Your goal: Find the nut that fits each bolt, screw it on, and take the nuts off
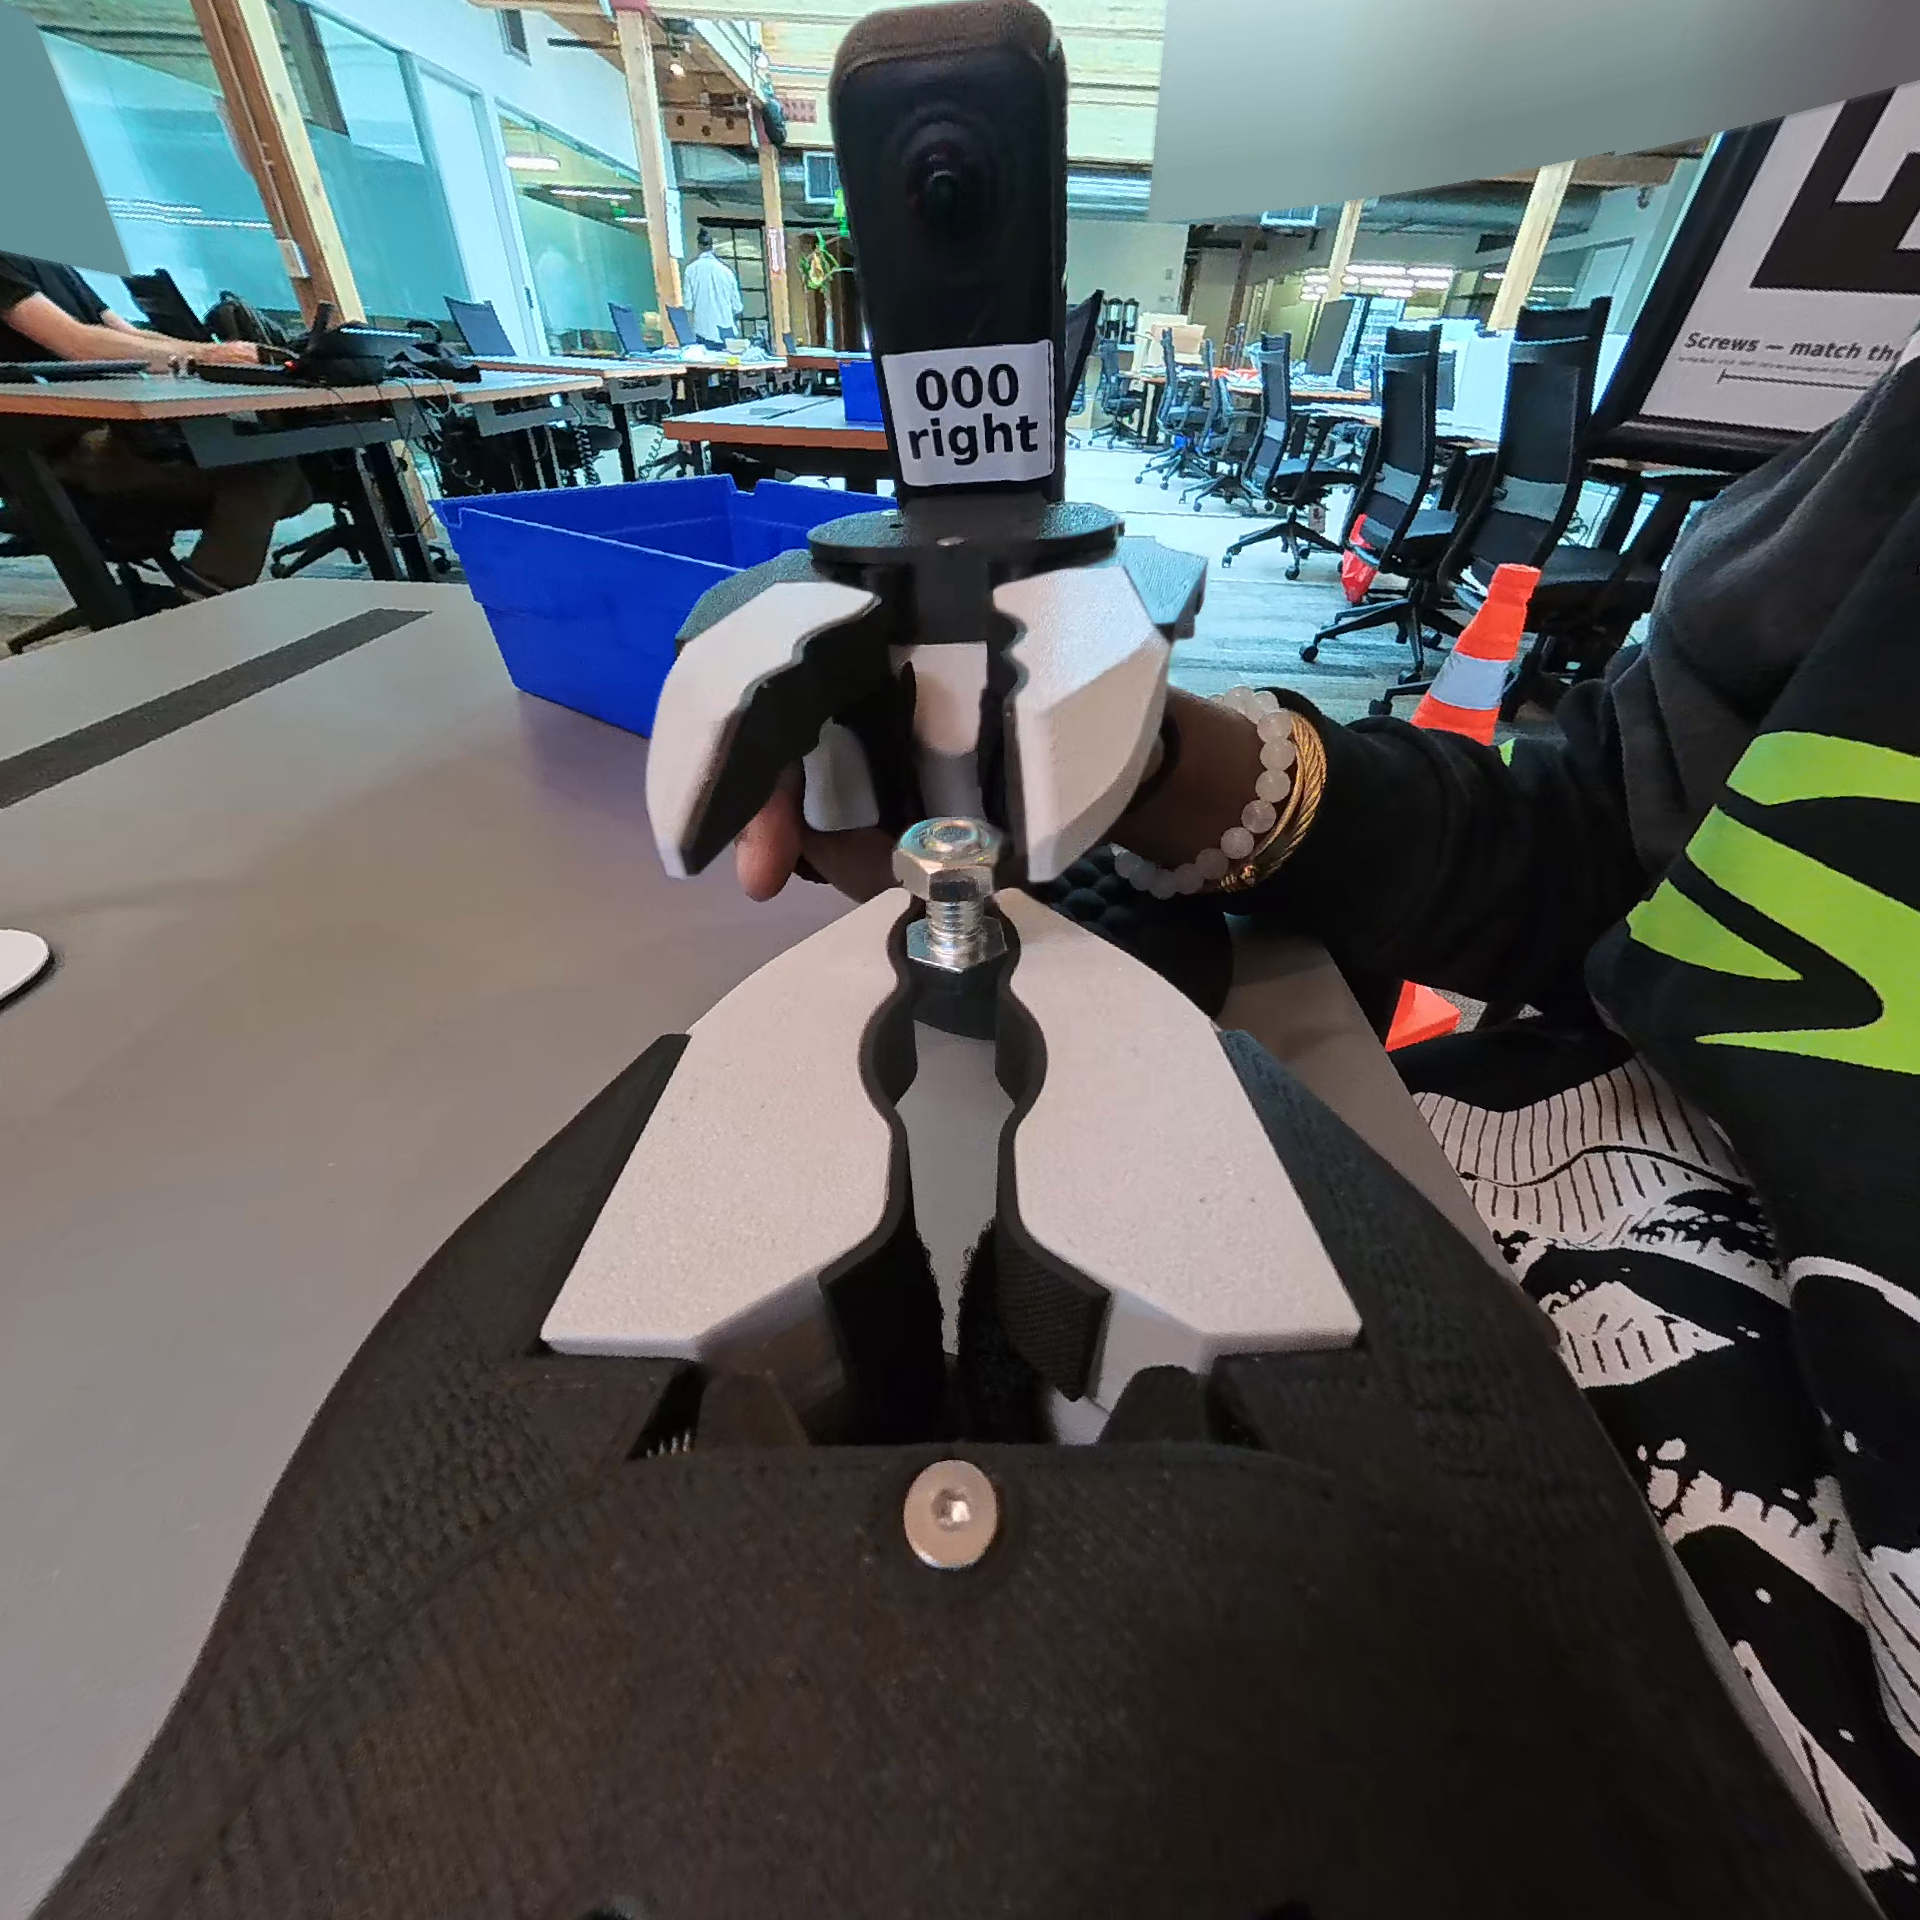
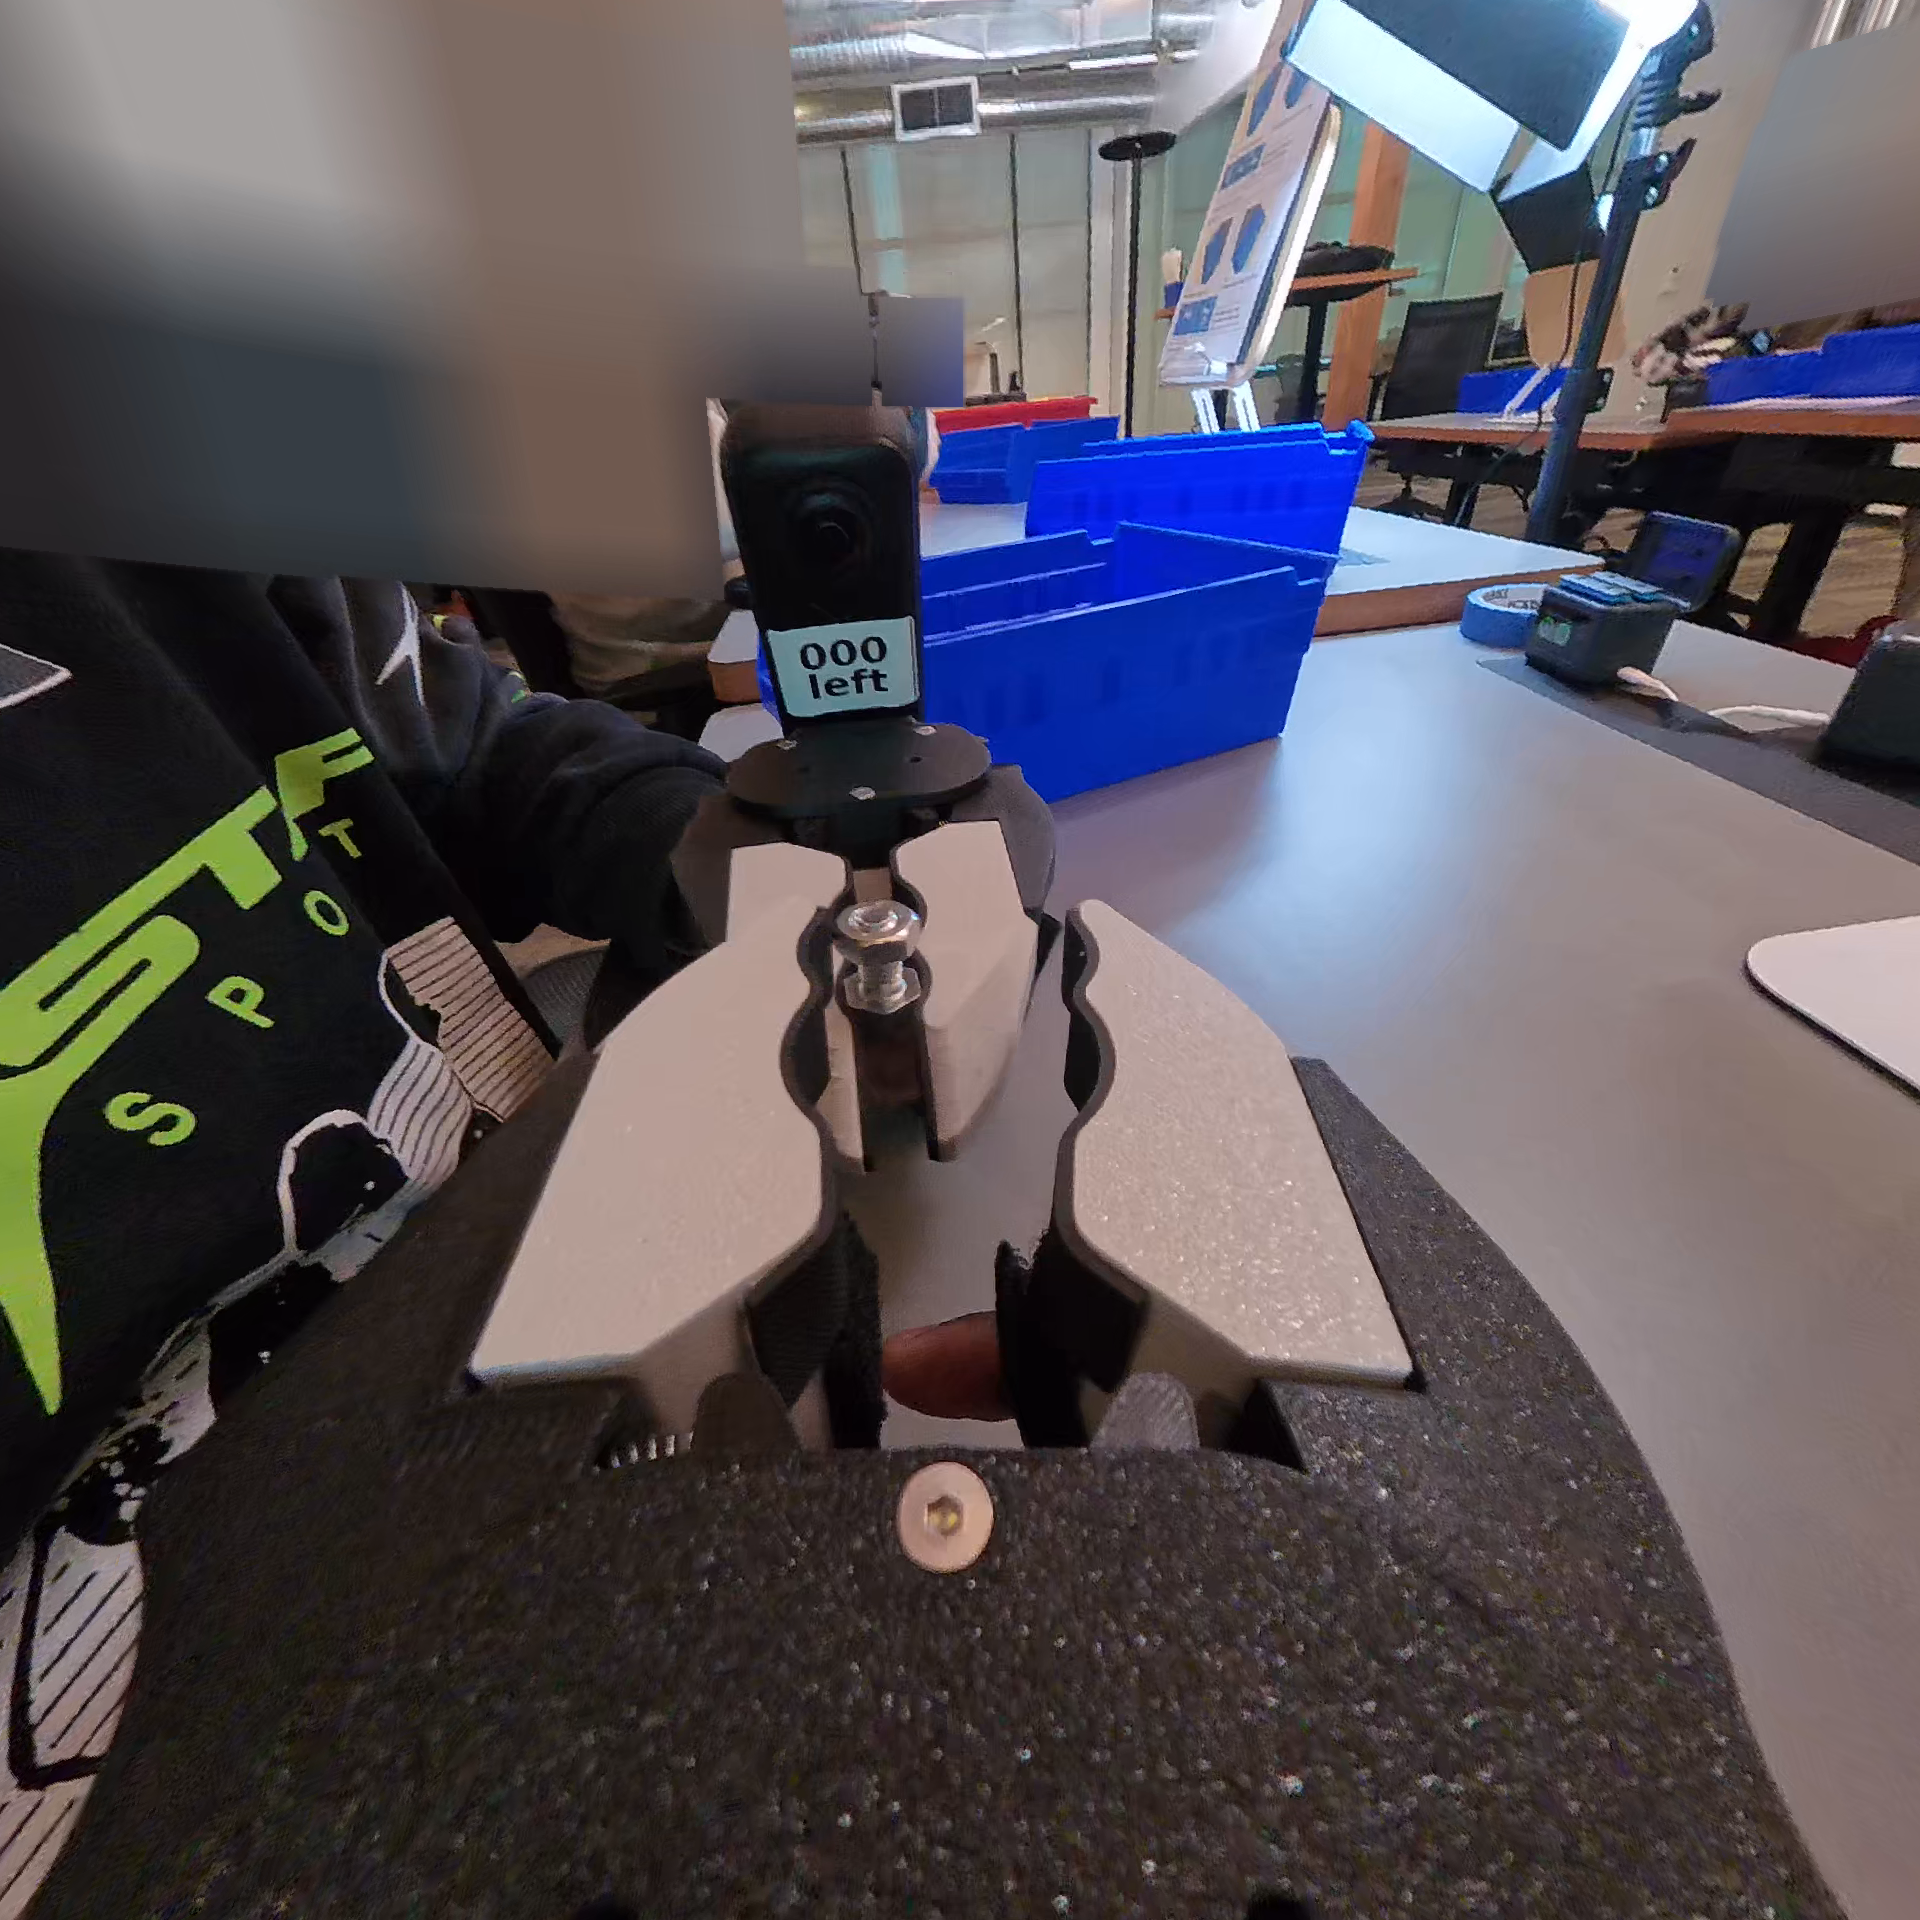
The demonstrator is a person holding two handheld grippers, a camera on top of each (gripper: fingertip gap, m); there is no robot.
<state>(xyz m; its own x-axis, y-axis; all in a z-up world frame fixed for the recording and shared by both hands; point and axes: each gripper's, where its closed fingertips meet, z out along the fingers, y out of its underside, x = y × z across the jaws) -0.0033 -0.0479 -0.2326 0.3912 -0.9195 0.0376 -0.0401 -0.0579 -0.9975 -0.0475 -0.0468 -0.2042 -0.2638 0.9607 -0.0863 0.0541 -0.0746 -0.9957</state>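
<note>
Left claw (image 1: 951, 971) pinched on the bolt's (image 1: 948, 914) lower end, holding it upright above the grey surface (image 1: 312, 935) near the edge. One nut (image 1: 953, 948) sits at the fingertips; further hex metal up top, nut or head unclear. Right claw (image 2: 935, 997) spread wide, facing the left one, fingers (image 2: 1174, 1091) clear of the bolt. Blue bin (image 2: 1122, 665) behind on the surface.
</note>
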